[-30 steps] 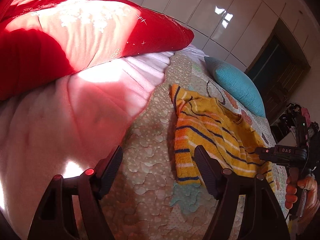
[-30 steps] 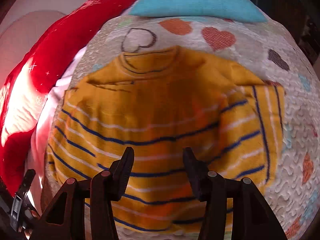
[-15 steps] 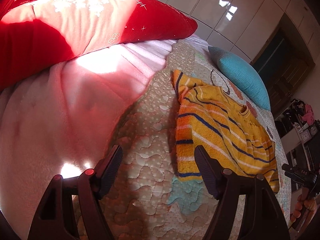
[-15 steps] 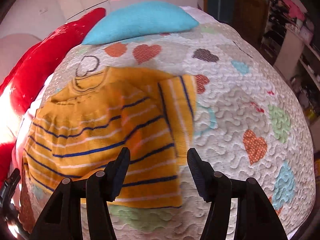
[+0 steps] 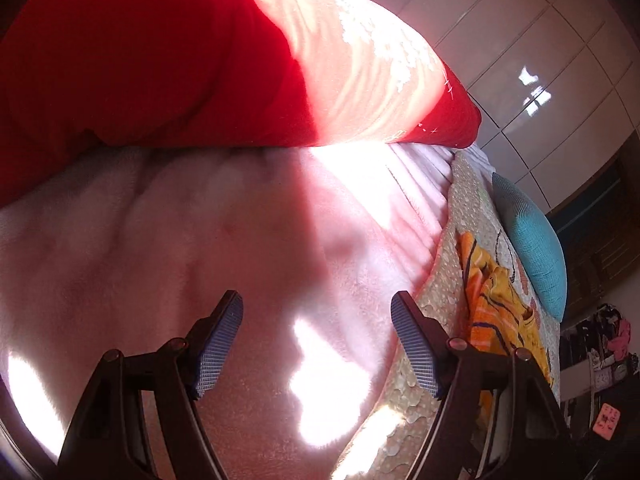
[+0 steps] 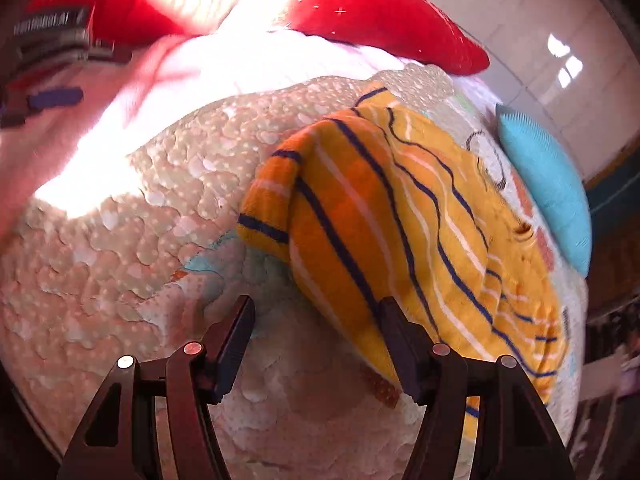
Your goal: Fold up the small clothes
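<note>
A yellow sweater with navy and white stripes lies flat on the quilted bedspread, one sleeve cuff at its near left edge. My right gripper hovers over the quilt beside the sweater's lower corner. Its jaws are opening with nothing between them, and the right finger overlaps the sweater's edge. My left gripper points at the pink blanket, its jaws opening and empty. The sweater is far to its right.
A big red pillow lies on the pink blanket at the head of the bed. A blue cushion sits beyond the sweater's collar. The left tool's housing shows at the upper left. White wardrobe doors stand behind.
The left gripper swung left off the quilt, over the pink blanket. The right gripper rolled and crossed from the sweater's right side to its left lower corner, jaws spreading wider.
</note>
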A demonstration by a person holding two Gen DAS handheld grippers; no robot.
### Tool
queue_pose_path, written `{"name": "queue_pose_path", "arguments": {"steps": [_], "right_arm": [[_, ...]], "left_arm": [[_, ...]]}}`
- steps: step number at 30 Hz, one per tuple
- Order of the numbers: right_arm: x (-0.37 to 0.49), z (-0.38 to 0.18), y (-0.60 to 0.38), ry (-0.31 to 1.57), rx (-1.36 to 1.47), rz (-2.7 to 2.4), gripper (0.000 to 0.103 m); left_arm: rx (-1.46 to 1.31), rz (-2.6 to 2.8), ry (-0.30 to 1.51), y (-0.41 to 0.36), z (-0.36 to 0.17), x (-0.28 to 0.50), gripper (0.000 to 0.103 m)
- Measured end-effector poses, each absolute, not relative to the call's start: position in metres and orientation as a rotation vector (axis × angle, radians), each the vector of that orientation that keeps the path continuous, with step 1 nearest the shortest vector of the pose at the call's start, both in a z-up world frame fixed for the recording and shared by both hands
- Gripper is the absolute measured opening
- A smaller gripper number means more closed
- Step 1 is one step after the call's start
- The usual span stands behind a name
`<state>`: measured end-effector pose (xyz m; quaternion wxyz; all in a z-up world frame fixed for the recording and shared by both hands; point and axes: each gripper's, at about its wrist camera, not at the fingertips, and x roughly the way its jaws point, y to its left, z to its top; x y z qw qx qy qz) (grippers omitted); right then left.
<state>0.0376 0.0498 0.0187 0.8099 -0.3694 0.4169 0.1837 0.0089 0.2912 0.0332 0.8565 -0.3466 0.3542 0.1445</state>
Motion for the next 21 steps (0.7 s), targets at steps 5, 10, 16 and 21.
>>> {"name": "queue_pose_path", "arguments": {"steps": [5, 10, 16, 21], "right_arm": [[0.023, -0.002, 0.092, 0.646, -1.083, 0.255, 0.068], [0.059, -0.001, 0.107, 0.714, -0.989, 0.208, 0.064], [0.088, 0.014, 0.107, 0.837, -0.757, 0.236, 0.016], [0.105, 0.071, 0.036, 0.821, -0.481, 0.203, 0.013]], "left_arm": [[-0.757, 0.304, 0.727, 0.3, 0.033, 0.002, 0.075], [-0.763, 0.291, 0.718, 0.299, 0.036, 0.002, 0.075], [-0.747, 0.302, 0.71, 0.293, 0.039, 0.004, 0.075], [-0.716, 0.299, 0.704, 0.28, 0.042, 0.01, 0.075]]}}
